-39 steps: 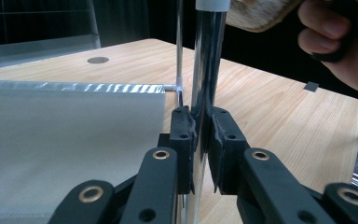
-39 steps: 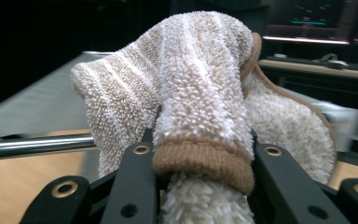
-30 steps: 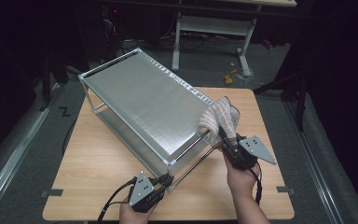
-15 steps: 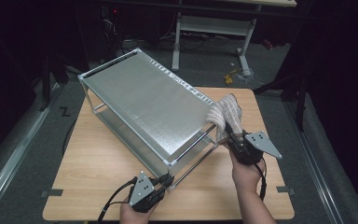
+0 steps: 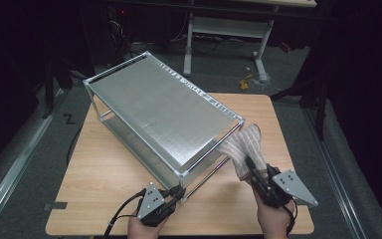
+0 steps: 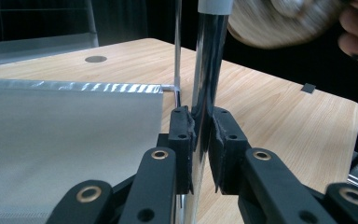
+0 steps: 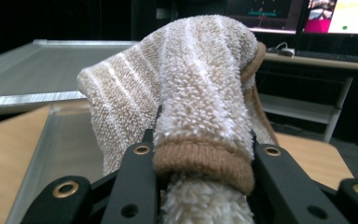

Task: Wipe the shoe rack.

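Cloth in hand, we pull the right gripper (image 5: pixel 252 172) back toward our side of the worktop (image 5: pixel 104 164) — half a second ago the striped terry cloth (image 5: pixel 241 147) was bunched higher up against the far corner of the metal rack (image 5: pixel 164 117), and now it trails lower, beside the near right post, with the hand drawn closer to the worktop's edge. The right fingers are pinched tight on the cloth; in the right gripper view its brown hem (image 7: pixel 204 163) bulges between them and the pile rises over the jaws. We judge this to be a wiping pass along the rack's right end, with the stroke coming off the frame rather than starting onto it.

The left gripper (image 5: pixel 176 191) has not shifted between pictures. It sits at the rack's near corner, fingers closed on a shiny upright post (image 6: pixel 207 84) — the left gripper view shows the pads pressed to either side of the tube, steadying the rack while the other hand works.

The rack stands slantwise across a pale wood worktop, its flat silver top shelf bare and a lower shelf under it. Around us the room is dark: grey floor, a white-legged desk (image 5: pixel 224 35) beyond, cables on the ground, and lit monitors (image 7: pixel 303 14) in the right gripper view.
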A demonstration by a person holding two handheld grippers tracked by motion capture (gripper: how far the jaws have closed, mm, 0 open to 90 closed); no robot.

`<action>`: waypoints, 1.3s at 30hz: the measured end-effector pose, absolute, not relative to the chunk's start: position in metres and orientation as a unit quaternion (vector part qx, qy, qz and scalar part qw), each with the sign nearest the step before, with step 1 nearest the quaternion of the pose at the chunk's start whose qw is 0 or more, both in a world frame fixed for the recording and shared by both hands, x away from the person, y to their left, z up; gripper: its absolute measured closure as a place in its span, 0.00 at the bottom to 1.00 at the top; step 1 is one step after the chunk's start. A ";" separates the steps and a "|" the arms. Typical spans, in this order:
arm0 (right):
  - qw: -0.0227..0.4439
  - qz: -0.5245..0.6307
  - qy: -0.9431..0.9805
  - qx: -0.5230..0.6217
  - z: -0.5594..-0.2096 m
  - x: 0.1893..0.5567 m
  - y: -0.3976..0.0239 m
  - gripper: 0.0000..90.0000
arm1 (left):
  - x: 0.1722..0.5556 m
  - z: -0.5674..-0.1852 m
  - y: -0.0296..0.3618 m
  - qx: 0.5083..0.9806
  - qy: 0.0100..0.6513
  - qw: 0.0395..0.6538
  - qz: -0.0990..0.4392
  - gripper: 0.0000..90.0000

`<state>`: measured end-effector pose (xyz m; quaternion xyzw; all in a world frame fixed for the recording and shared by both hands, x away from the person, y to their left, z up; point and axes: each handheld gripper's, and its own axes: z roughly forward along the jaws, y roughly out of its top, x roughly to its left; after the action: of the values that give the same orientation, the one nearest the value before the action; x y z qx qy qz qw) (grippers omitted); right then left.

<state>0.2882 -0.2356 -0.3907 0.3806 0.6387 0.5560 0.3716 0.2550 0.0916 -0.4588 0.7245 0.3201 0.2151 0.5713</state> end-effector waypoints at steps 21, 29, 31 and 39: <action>0.322 0.445 0.719 0.425 -0.471 0.339 -0.215 0.79 | 0.255 -0.457 0.094 0.723 0.318 0.574 0.214 0.84; 0.314 0.412 0.736 0.436 -0.481 0.362 -0.209 0.79 | 0.254 -0.460 0.095 0.726 0.320 0.569 0.215 0.80; 0.313 0.409 0.737 0.438 -0.483 0.365 -0.209 0.79 | 0.254 -0.460 0.096 0.726 0.321 0.569 0.215 0.80; 0.304 0.396 0.745 0.443 -0.487 0.373 -0.208 0.78 | 0.256 -0.460 0.090 0.730 0.313 0.566 0.220 0.87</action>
<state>0.3726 -0.2083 -0.4865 0.4432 0.7446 0.3960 0.3037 0.2564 0.0896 -0.4601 0.7304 0.3126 0.2203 0.5660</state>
